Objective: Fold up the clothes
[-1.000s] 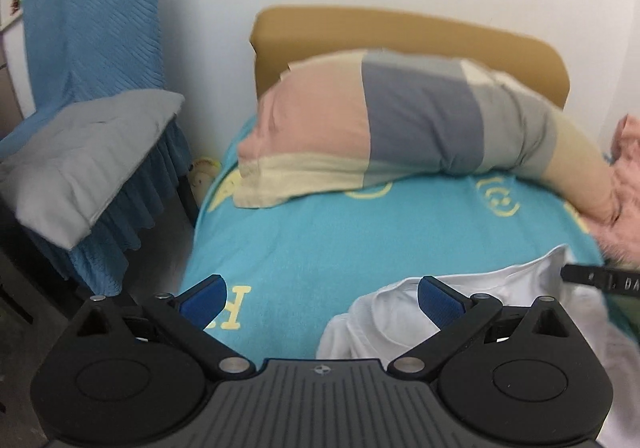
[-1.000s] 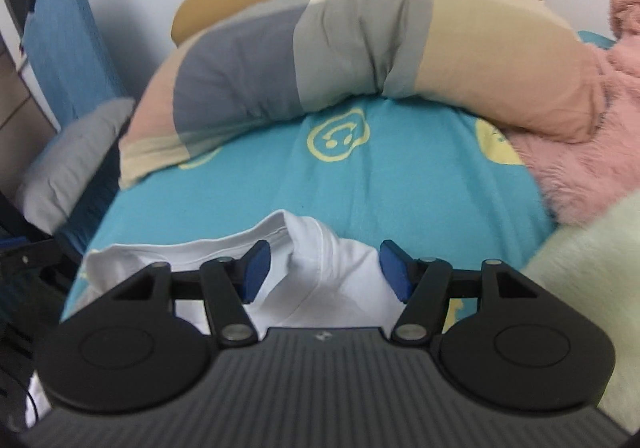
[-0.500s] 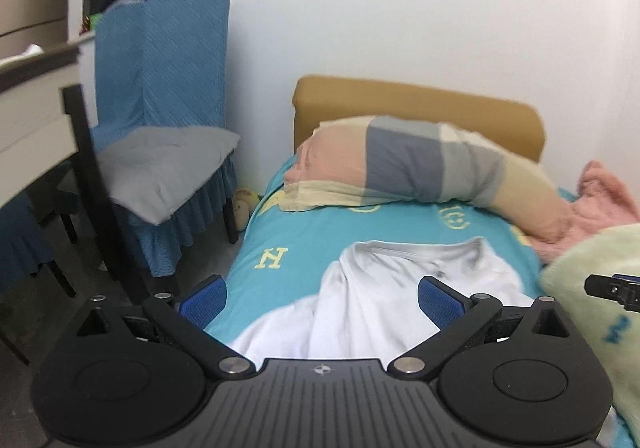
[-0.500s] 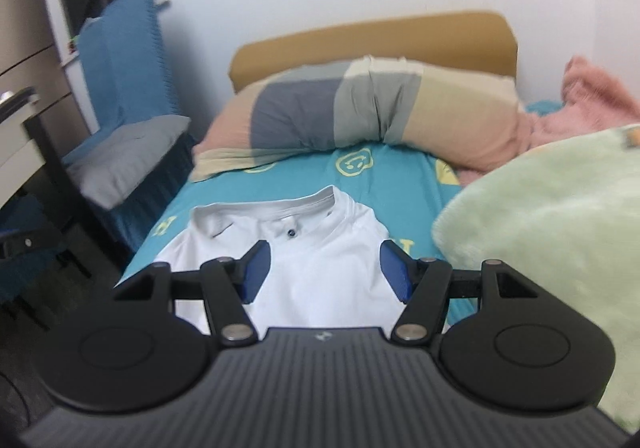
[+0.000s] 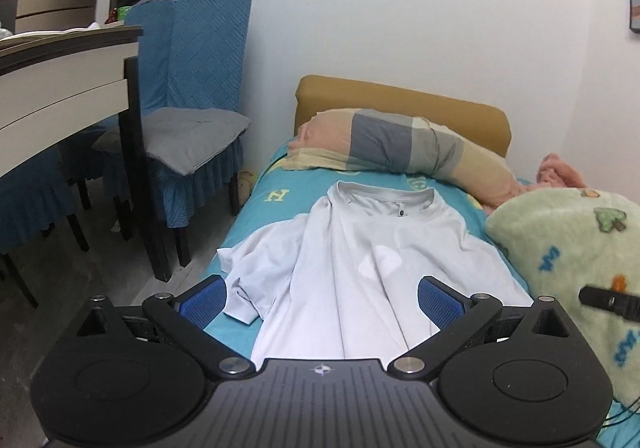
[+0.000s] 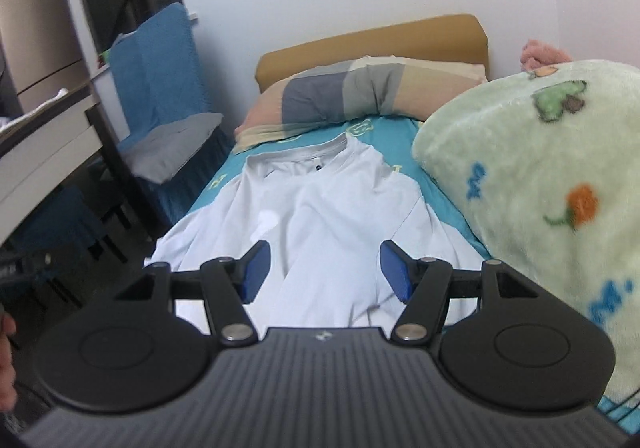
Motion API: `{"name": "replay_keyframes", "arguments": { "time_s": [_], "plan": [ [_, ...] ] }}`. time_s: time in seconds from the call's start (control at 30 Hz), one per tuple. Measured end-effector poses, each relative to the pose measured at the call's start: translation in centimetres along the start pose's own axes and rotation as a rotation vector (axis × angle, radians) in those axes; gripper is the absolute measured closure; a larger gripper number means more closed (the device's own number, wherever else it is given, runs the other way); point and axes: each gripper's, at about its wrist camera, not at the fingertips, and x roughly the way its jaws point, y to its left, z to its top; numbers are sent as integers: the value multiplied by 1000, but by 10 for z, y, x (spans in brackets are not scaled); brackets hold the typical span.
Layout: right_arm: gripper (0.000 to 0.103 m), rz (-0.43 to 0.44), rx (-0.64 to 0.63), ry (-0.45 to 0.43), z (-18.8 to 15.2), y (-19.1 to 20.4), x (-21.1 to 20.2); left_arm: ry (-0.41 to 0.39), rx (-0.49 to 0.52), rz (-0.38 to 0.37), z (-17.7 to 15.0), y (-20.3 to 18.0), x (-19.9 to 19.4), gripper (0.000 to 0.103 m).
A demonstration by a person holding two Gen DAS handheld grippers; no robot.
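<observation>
A blue-covered chair (image 5: pixel 192 135) with a grey cushion (image 5: pixel 180 135) is standing at the far left beside the bed, and the left gripper (image 5: pixel 322 298) is hovering with its jaws spread apart and nothing between them. The white T-shirt (image 5: pixel 360 260) is lying spread out, collar toward the striped pillow (image 5: pixel 400 145), on the turquoise sheet (image 5: pixel 272 203). The right gripper (image 6: pixel 324 268) is likewise hanging unclenched and empty above the shirt, and a pale green blanket (image 6: pixel 540 187) is lying heaped along the right side.

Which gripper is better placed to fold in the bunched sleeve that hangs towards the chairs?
Probably the left gripper. The bunched sleeve lies just ahead of its near finger, on the chair side. The right gripper, also open, faces the white shirt nearer the green blanket.
</observation>
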Motion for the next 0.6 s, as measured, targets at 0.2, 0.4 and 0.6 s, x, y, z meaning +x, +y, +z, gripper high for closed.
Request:
{"name": "replay_keyframes", "arguments": {
  "time_s": [0.2,0.4,0.6],
  "plan": [
    [40,43,22,-62,-20,0,-13,21,-24,-23,-15,-6,15,0],
    [40,38,29,-69,-32,-7,-7,23,-1,22,-24,-7,41,0],
    [40,27,18,-50,-37,-12,8,62,-24,29,-29,-7,54,0]
  ]
}}
